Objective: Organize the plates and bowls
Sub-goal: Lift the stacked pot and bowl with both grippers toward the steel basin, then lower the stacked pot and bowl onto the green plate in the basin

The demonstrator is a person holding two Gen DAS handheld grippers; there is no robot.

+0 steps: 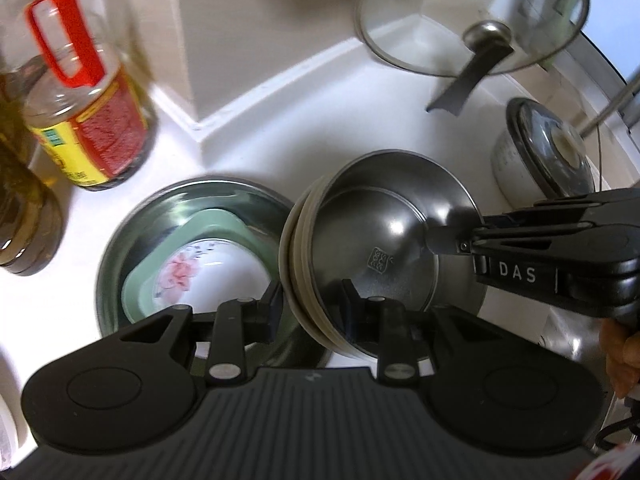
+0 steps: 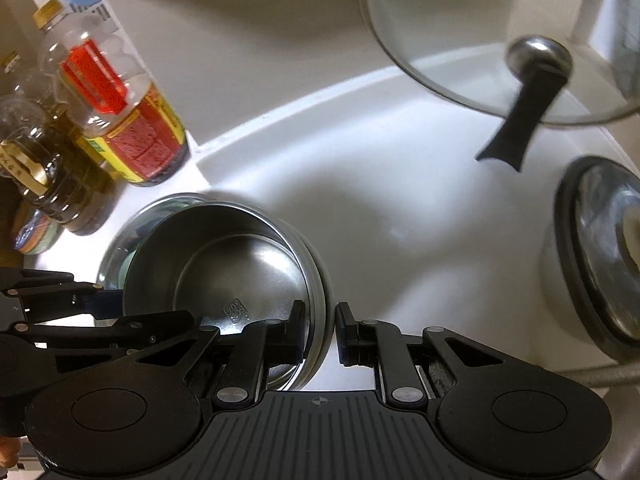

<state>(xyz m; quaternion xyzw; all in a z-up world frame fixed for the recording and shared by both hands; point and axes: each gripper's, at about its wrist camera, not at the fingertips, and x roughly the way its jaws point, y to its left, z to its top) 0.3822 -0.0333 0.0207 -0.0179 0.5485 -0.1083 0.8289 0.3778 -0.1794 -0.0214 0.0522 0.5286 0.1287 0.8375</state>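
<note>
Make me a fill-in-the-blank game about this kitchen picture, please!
1. The big bottle has a handle coloured ____.
2. The white bowl inside the green dish has a pink ____ painted on it.
3. The see-through lid leaning on the wall is made of ____.

Missing words: red, flower, glass.

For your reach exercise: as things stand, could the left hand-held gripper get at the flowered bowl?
Probably not yet: the left hand-held gripper straddles the rim of the stacked steel bowls, which it would have to release first. The flowered bowl itself lies uncovered.
</note>
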